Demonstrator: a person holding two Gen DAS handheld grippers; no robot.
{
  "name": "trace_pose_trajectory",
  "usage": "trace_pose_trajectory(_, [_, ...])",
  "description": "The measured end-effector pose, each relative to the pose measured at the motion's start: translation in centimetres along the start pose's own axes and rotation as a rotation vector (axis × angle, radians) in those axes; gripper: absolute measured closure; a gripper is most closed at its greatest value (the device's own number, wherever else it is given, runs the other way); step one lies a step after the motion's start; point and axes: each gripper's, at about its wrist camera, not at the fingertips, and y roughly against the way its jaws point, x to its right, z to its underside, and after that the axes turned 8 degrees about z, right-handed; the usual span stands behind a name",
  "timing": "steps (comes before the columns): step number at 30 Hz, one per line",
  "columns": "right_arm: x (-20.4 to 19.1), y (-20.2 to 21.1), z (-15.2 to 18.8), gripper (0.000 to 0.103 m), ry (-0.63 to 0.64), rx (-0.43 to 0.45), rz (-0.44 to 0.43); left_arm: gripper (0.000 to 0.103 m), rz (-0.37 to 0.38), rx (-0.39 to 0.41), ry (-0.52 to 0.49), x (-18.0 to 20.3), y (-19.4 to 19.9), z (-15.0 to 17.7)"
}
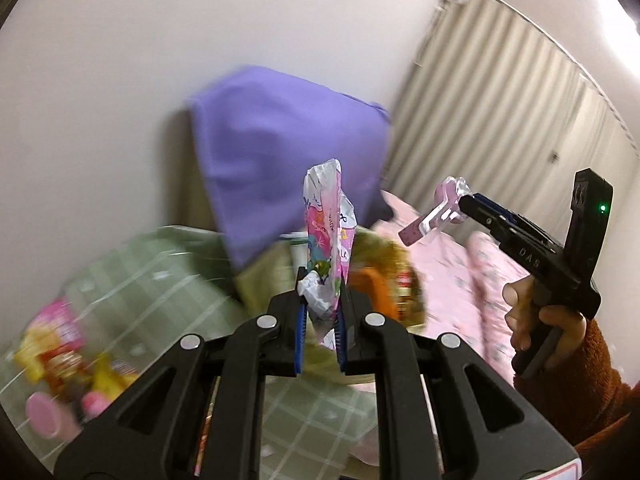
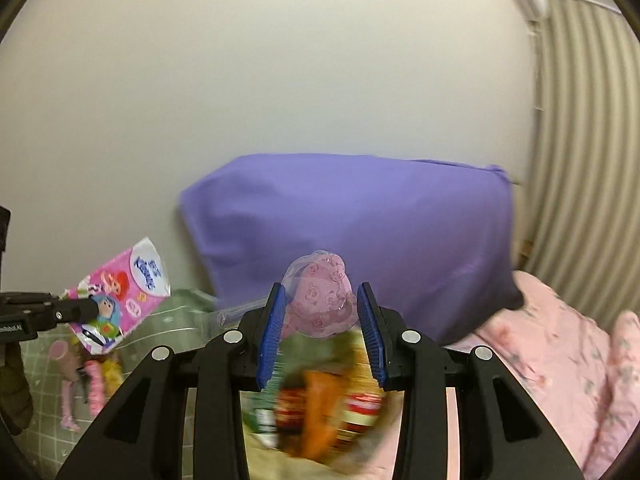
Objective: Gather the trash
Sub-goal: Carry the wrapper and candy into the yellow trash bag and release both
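Observation:
My left gripper (image 1: 322, 296) is shut on a crumpled pink cartoon-printed wrapper (image 1: 326, 216) that stands up from its blue pads. The right wrist view shows the same wrapper (image 2: 120, 292) held in the air at the left by that gripper (image 2: 86, 308). My right gripper (image 2: 322, 308) is shut on a clear pink plastic piece (image 2: 320, 300) printed with small faces, which spans the gap between its pads. In the left wrist view that gripper (image 1: 460, 200) is raised at the right, and the plastic piece (image 1: 434, 216) sticks out from its tip. Both grippers are above the bed.
A purple pillow (image 2: 352, 240) leans on the wall behind. Pink bedding (image 2: 560, 360) lies to the right and a green checked blanket (image 1: 152, 280) to the left. Blurred packets and an orange item (image 2: 320, 412) lie below. Pink toys (image 2: 80, 380) lie at the left. A hand (image 1: 548, 320) grips the right handle.

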Motion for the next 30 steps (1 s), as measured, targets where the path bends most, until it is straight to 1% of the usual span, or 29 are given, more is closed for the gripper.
trace_pose_trajectory(2, [1.9, 0.4, 0.2, 0.067, -0.022, -0.005, 0.032, 0.093, 0.044, -0.034, -0.021, 0.8, -2.5, -0.7])
trace_pose_trajectory(5, [3.8, 0.2, 0.9, 0.067, -0.038, -0.029, 0.060, 0.093, 0.079, -0.105, -0.026, 1.0, -6.3, -1.1])
trace_pose_trajectory(8, [4.8, -0.5, 2.2, 0.067, -0.039, -0.070, 0.053, 0.093, 0.061, -0.181, -0.037, 0.6, -10.4, -0.7])
trace_pose_trajectory(10, [4.9, -1.2, 3.4, 0.067, -0.033, -0.105, 0.035, 0.093, 0.057, -0.233, -0.008, -0.2, -13.1, -0.1])
trace_pose_trajectory(16, [3.7, -4.8, 6.2, 0.067, 0.007, -0.195, -0.024, 0.093, 0.027, -0.310, 0.036, -1.9, -18.4, 0.7])
trace_pose_trajectory(18, [3.2, -5.7, 6.5, 0.067, 0.026, -0.204, -0.041, 0.093, 0.028, -0.327, 0.035, -2.2, -19.6, 0.6])
trace_pose_trajectory(21, [2.8, -7.3, 7.0, 0.067, 0.063, -0.214, -0.086, 0.093, 0.006, -0.358, 0.010, -2.1, -21.4, 0.6])
trace_pose_trajectory(22, [2.6, -8.1, 7.2, 0.067, 0.080, -0.224, -0.110, 0.094, -0.013, -0.377, 0.005, -2.3, -22.3, 0.7])
trace_pose_trajectory(24, [2.2, -9.4, 7.7, 0.067, 0.109, -0.242, -0.133, 0.094, -0.018, -0.389, 0.009, -2.7, -23.2, 0.5])
trace_pose_trajectory(26, [1.8, -10.5, 8.1, 0.067, 0.134, -0.257, -0.148, 0.094, -0.010, -0.384, 0.031, -3.1, -23.1, 0.3])
trace_pose_trajectory(28, [1.4, -11.2, 8.4, 0.067, 0.147, -0.267, -0.171, 0.094, 0.013, -0.362, 0.045, -3.2, -22.2, -0.2])
trace_pose_trajectory(30, [0.8, -11.6, 8.7, 0.067, 0.162, -0.277, -0.201, 0.094, 0.021, -0.353, 0.039, -3.1, -21.5, -0.5])
